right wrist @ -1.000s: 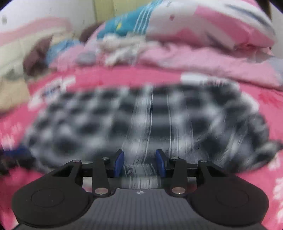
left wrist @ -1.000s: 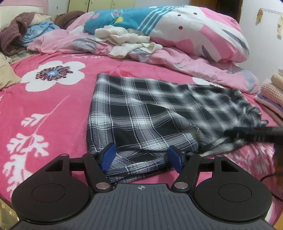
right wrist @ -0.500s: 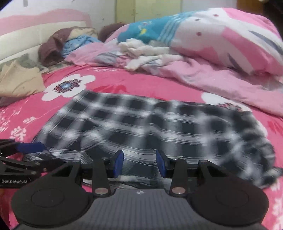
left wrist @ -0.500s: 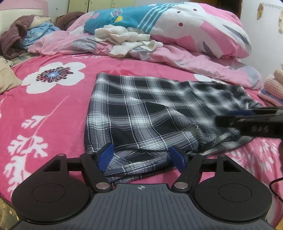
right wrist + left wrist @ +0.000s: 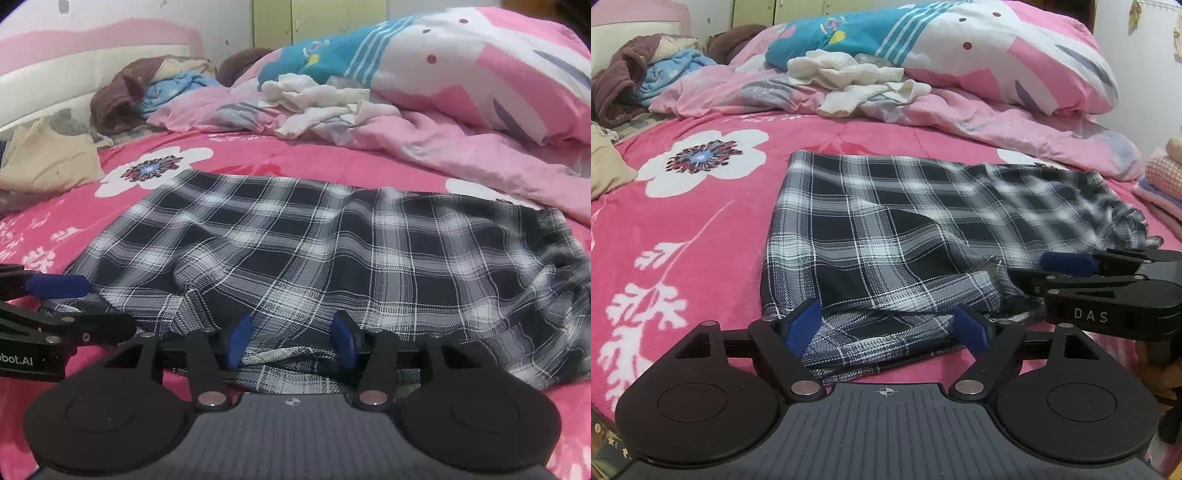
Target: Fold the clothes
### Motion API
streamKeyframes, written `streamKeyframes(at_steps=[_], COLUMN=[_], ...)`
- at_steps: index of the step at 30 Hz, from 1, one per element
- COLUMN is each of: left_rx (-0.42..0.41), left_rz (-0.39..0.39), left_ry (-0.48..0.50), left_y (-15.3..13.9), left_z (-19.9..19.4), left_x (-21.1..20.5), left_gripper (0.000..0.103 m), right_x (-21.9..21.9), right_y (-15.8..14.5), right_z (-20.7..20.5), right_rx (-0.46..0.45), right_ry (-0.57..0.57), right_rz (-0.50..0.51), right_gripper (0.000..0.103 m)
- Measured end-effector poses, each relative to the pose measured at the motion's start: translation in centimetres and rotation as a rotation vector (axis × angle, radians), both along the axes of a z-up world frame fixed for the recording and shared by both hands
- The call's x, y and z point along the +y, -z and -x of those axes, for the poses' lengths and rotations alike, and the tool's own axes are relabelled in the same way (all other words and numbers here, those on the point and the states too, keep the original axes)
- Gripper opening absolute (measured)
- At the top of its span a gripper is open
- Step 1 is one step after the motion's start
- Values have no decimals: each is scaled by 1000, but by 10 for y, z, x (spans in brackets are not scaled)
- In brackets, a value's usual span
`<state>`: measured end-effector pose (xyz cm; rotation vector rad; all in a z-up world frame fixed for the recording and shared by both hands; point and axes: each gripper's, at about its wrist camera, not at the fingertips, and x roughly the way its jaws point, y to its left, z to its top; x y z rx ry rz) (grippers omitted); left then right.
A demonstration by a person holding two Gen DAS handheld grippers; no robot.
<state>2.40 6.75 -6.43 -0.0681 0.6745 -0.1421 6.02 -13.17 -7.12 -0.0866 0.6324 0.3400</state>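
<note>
A black-and-white plaid garment (image 5: 886,221) is lying spread across the pink flowered bed cover, folded over on itself into a rough wide rectangle. Its left edge is lying straight, while the right end (image 5: 546,266) is bunching in loose wrinkles. Along the near edge (image 5: 295,354) layers are overlapping and showing a paler hem.

Home bedroom, pink floral blanket (image 5: 713,236) covering a bed, crumpled pink duvet (image 5: 1015,122) lying behind, padded headboard (image 5: 74,77) standing against the wall, loose clothes (image 5: 155,88) piling beside it
</note>
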Motion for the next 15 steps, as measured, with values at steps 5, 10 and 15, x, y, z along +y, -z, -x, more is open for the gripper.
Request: streamKeyframes(at_steps=[5, 10, 15], left_rx=[1, 1, 1], left_rz=[-6, -8, -12], left_ry=[0, 0, 2], left_y=[0, 0, 1], left_z=[0, 1, 1], left_x=[-1, -2, -4], left_gripper=[83, 85, 87], right_x=[-1, -2, -2], right_y=[1, 1, 2], right_z=[-1, 0, 1], right_rx=[-2, -7, -8], right_ry=[-1, 0, 0], right_rz=[-10, -17, -18], right_gripper=[53, 54, 54])
